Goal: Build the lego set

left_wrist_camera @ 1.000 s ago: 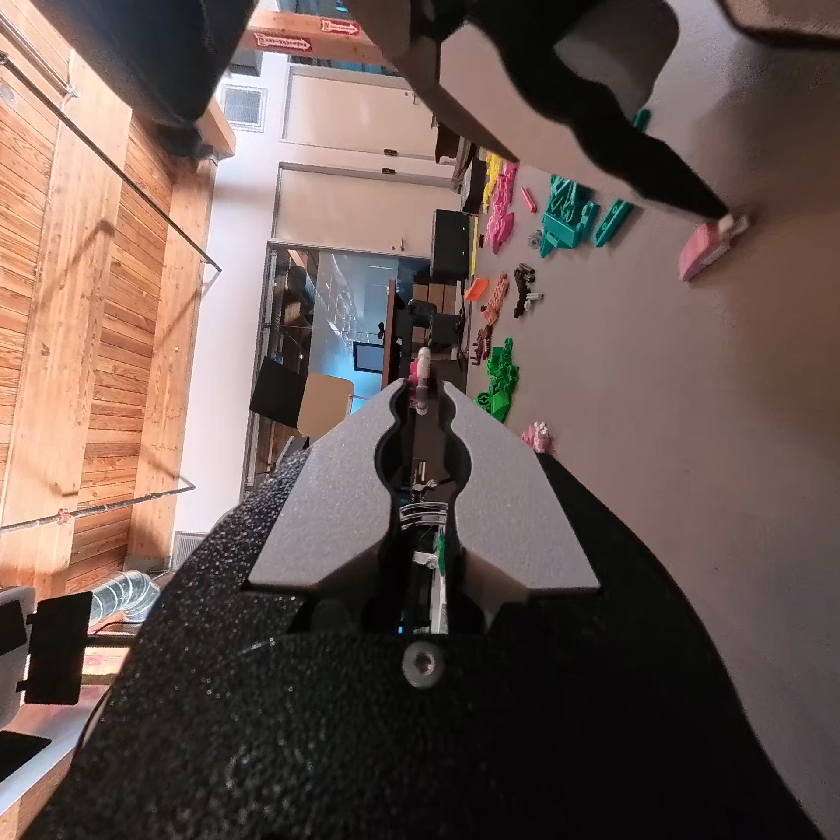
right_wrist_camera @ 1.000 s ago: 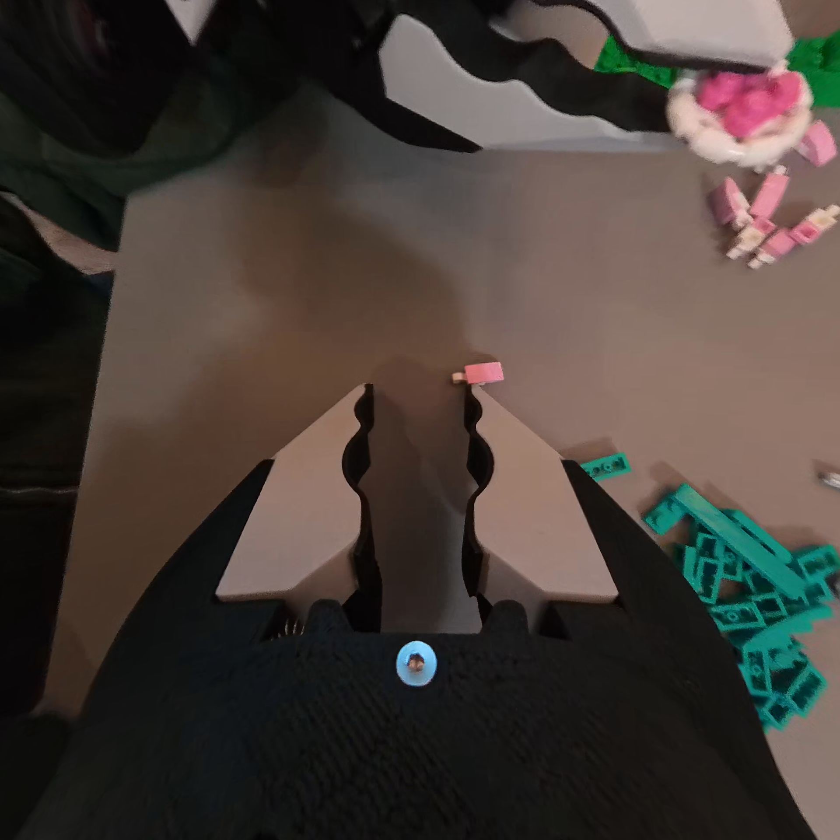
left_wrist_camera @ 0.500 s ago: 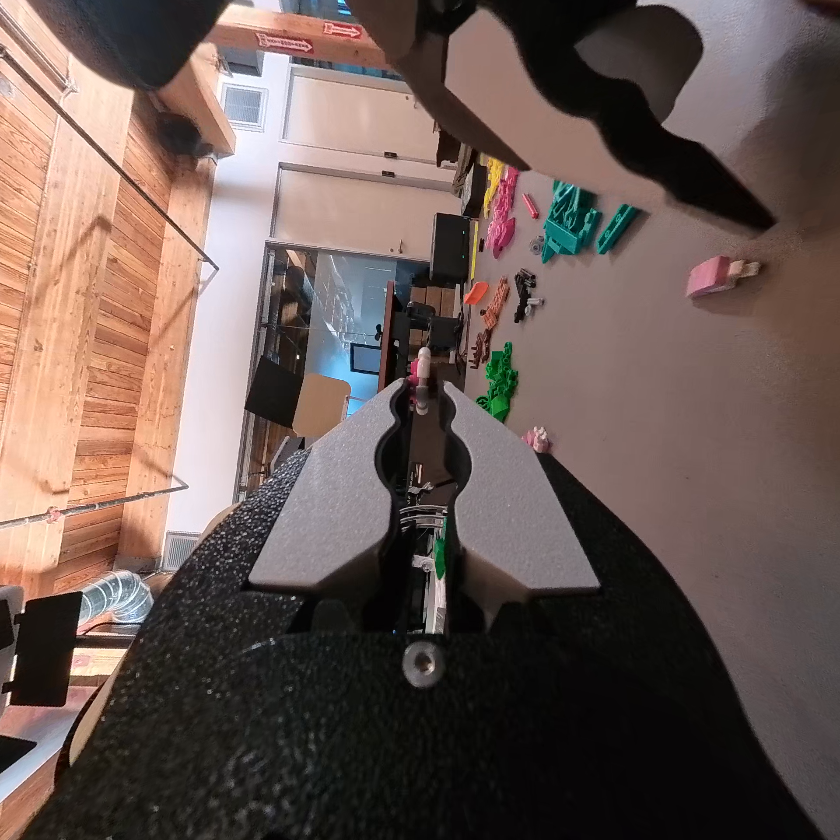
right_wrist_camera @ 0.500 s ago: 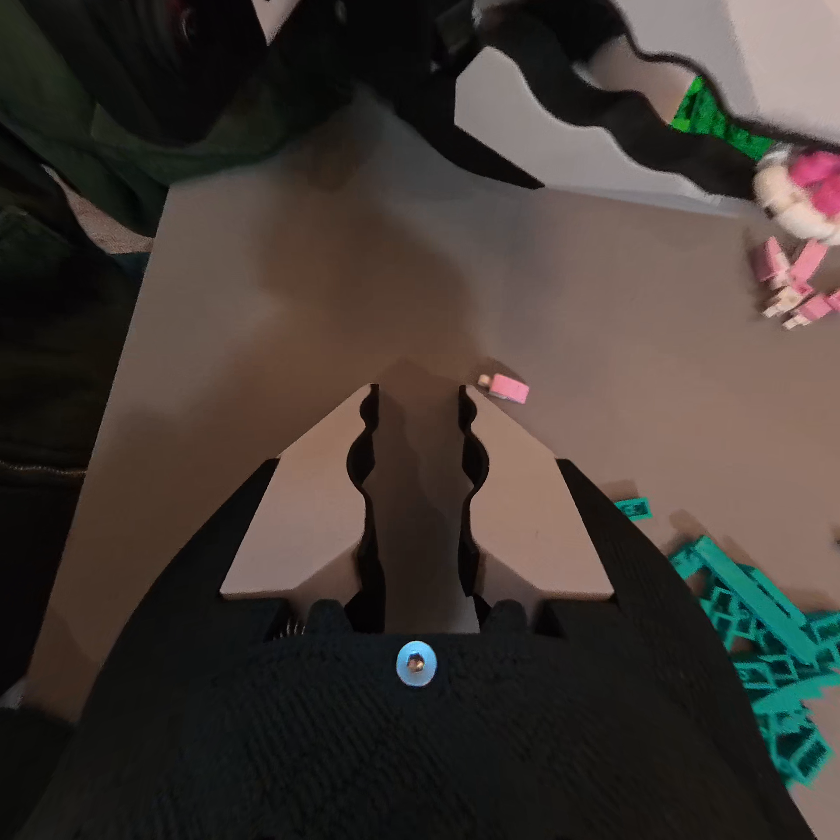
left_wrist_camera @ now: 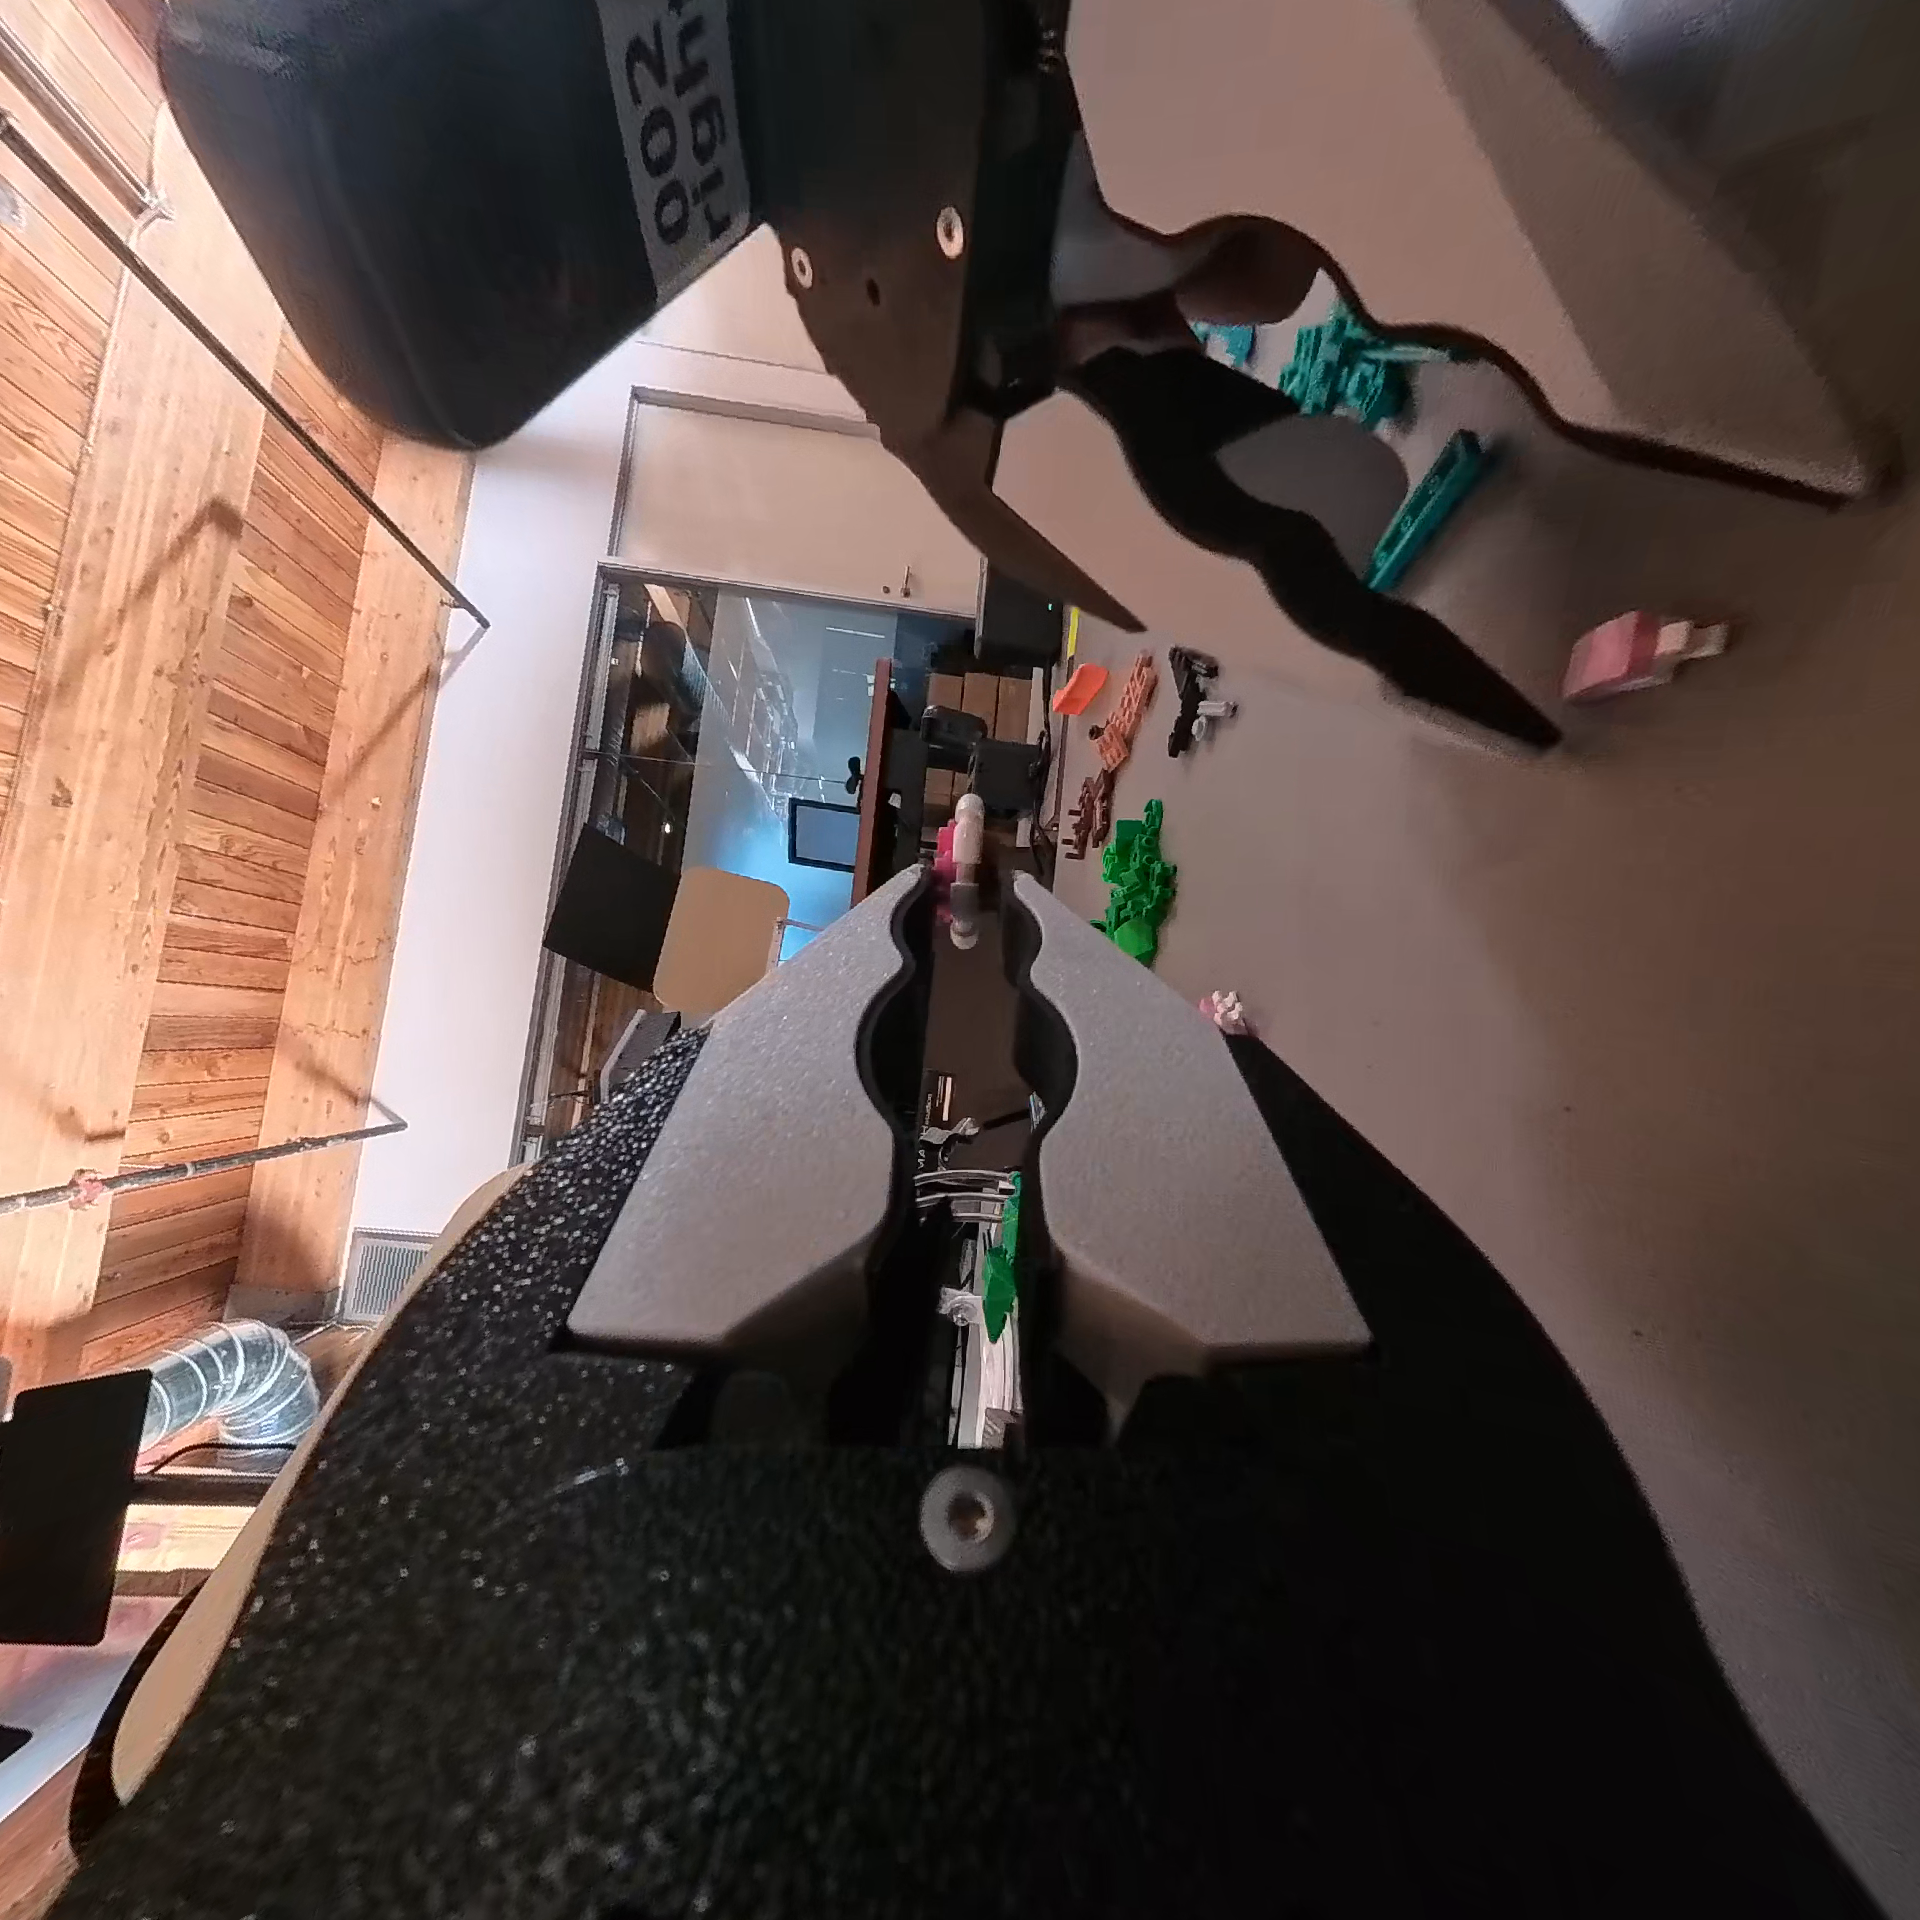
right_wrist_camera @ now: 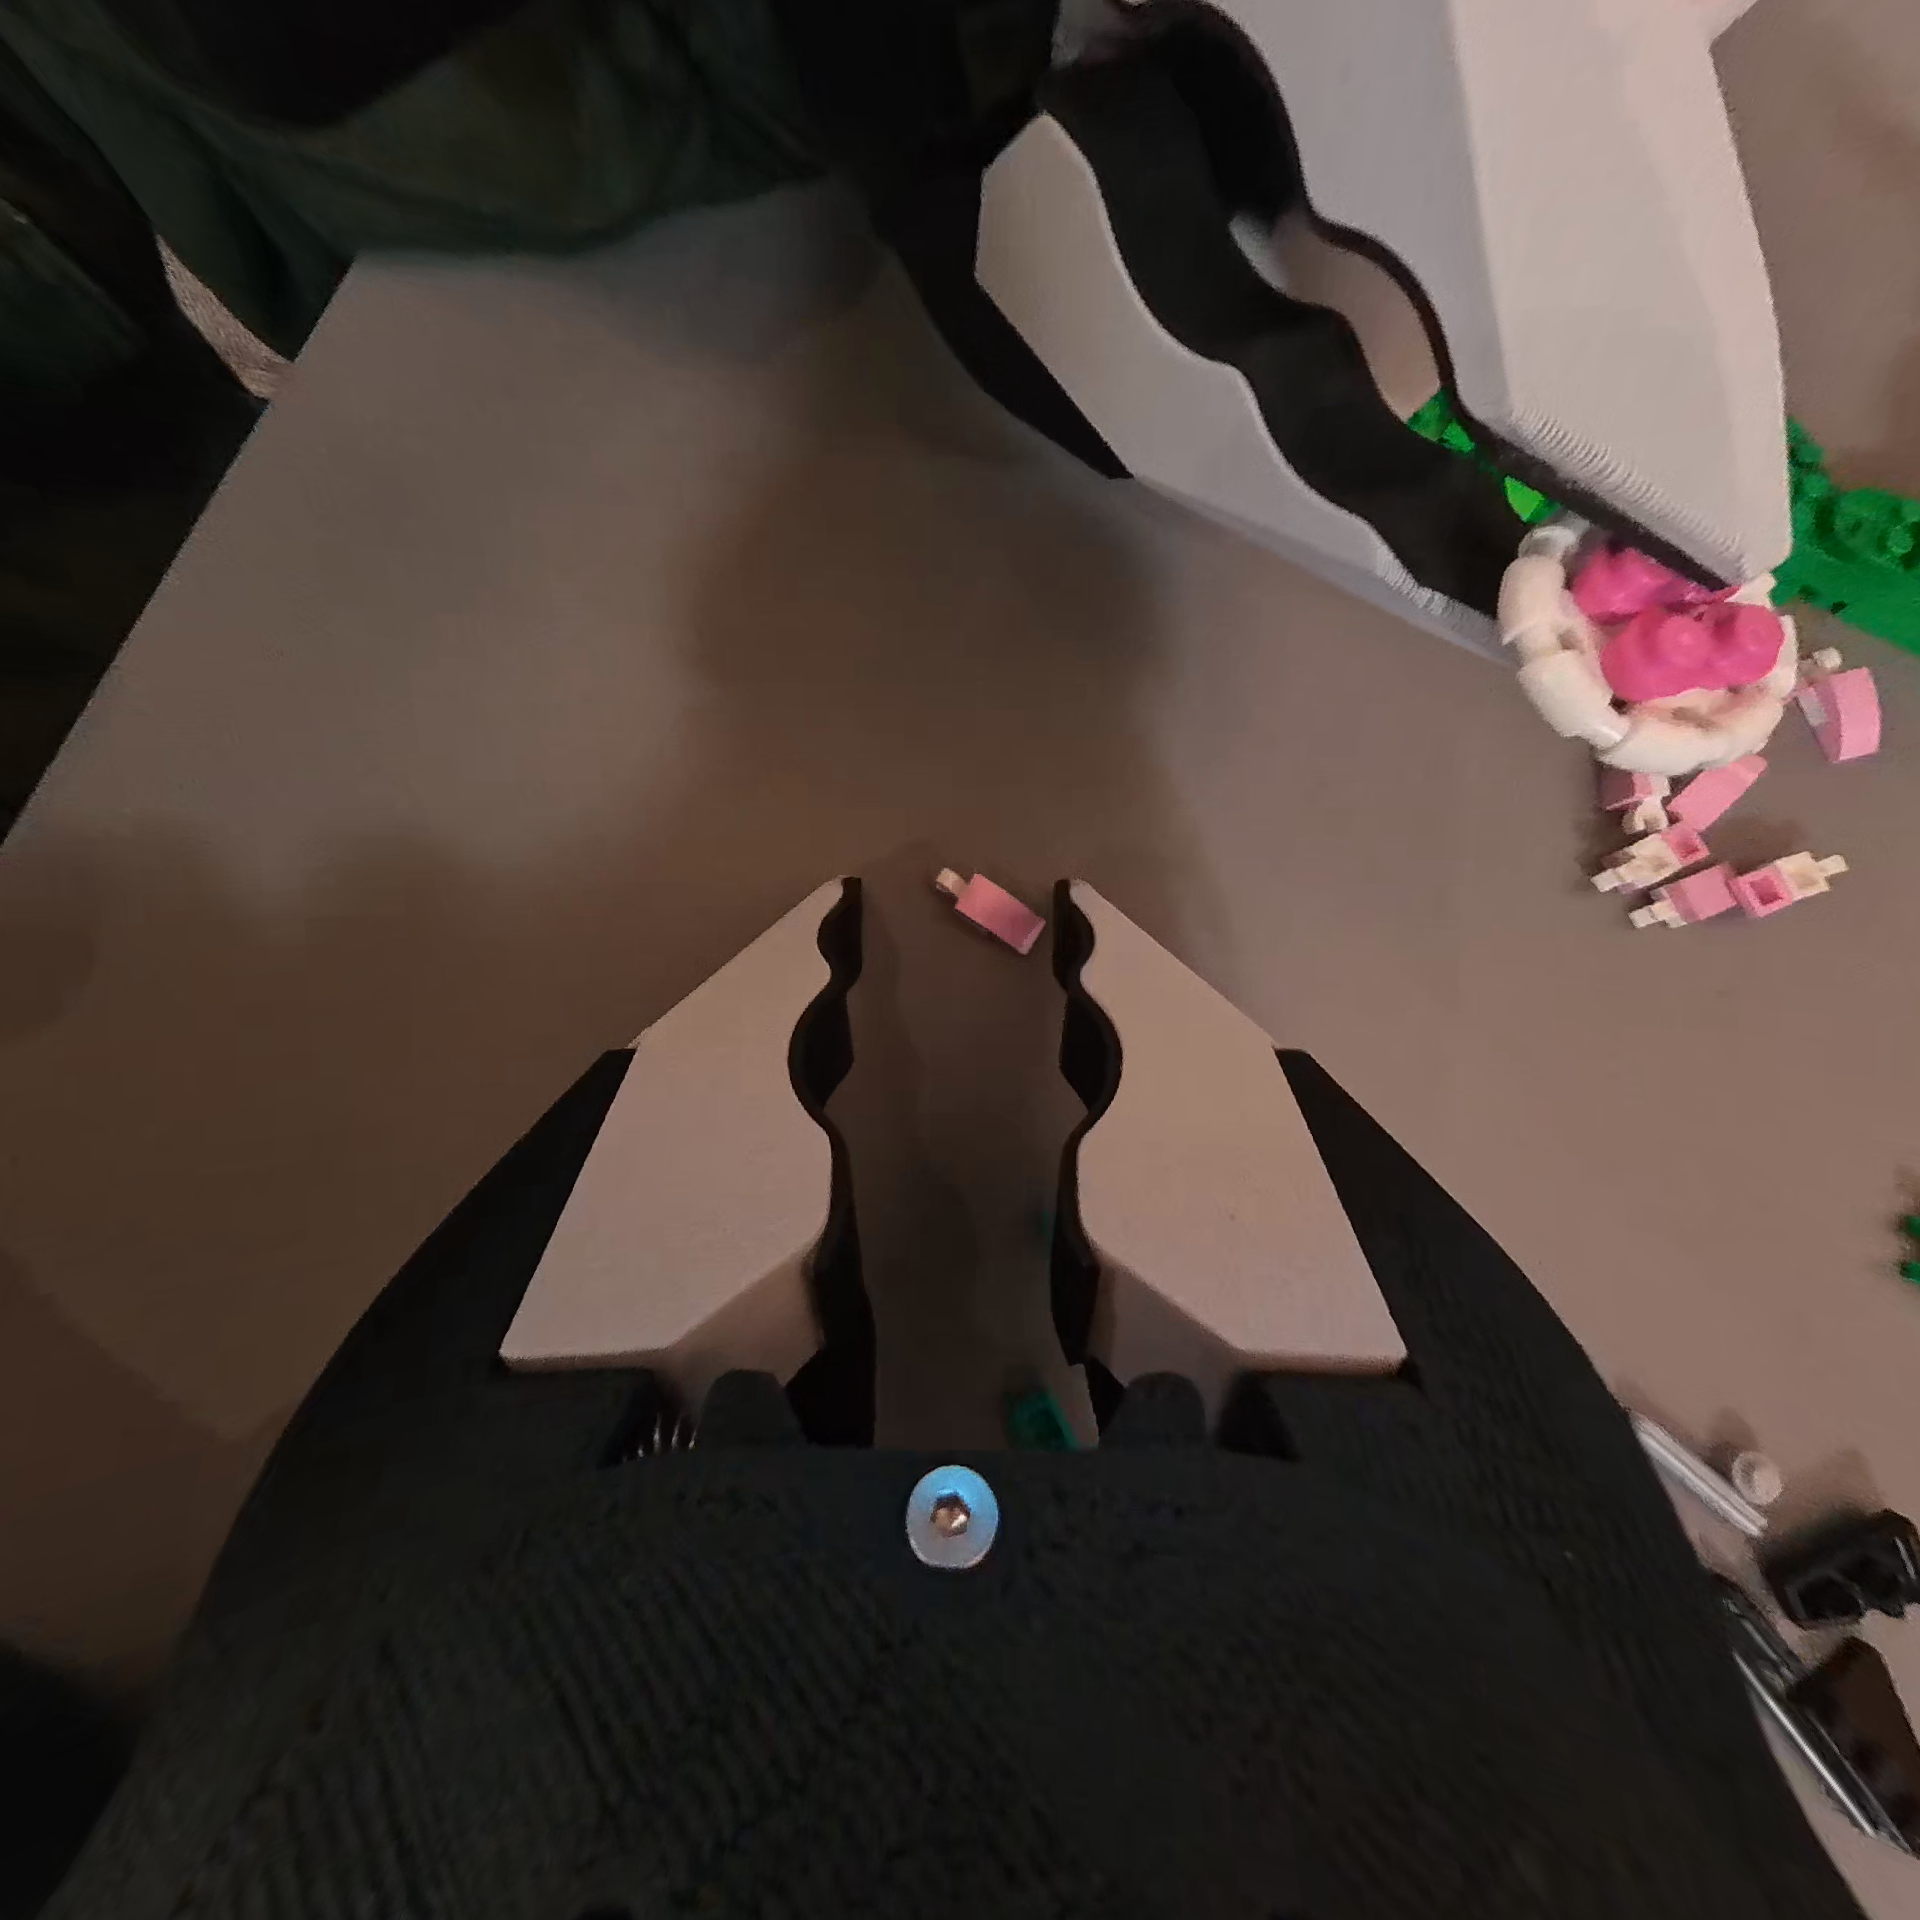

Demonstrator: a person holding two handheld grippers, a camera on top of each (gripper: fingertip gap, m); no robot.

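Observation:
My left gripper [left_wrist_camera: 964, 902] is shut on a white and magenta flower piece [left_wrist_camera: 966, 862], held edge-on above the table. The same flower piece [right_wrist_camera: 1642, 665] shows at the upper right of the right wrist view, at the left gripper's tips [right_wrist_camera: 1621, 566]. My right gripper [right_wrist_camera: 956, 894] is open and empty just above the grey table [right_wrist_camera: 520, 727]. A small pink brick with a cream peg [right_wrist_camera: 995, 910] lies on the table between its fingertips, nearer the right one. In the left wrist view that pink brick [left_wrist_camera: 1631, 665] lies beside the right gripper's fingertips [left_wrist_camera: 1496, 717].
Several loose pink and cream pieces [right_wrist_camera: 1704, 852] lie right of the pink brick. Green pieces [right_wrist_camera: 1849, 540] lie behind the flower. Teal bricks [left_wrist_camera: 1351, 374], brown pieces [left_wrist_camera: 1117, 727], an orange piece [left_wrist_camera: 1081, 691] and green pieces [left_wrist_camera: 1138, 873] lie farther along the table. Black parts [right_wrist_camera: 1839, 1579] lie at the lower right.
My right gripper has shifted so that the pink brick, earlier off its right fingertip, now lies between its open fingers. The left gripper keeps its hold on the flower piece.

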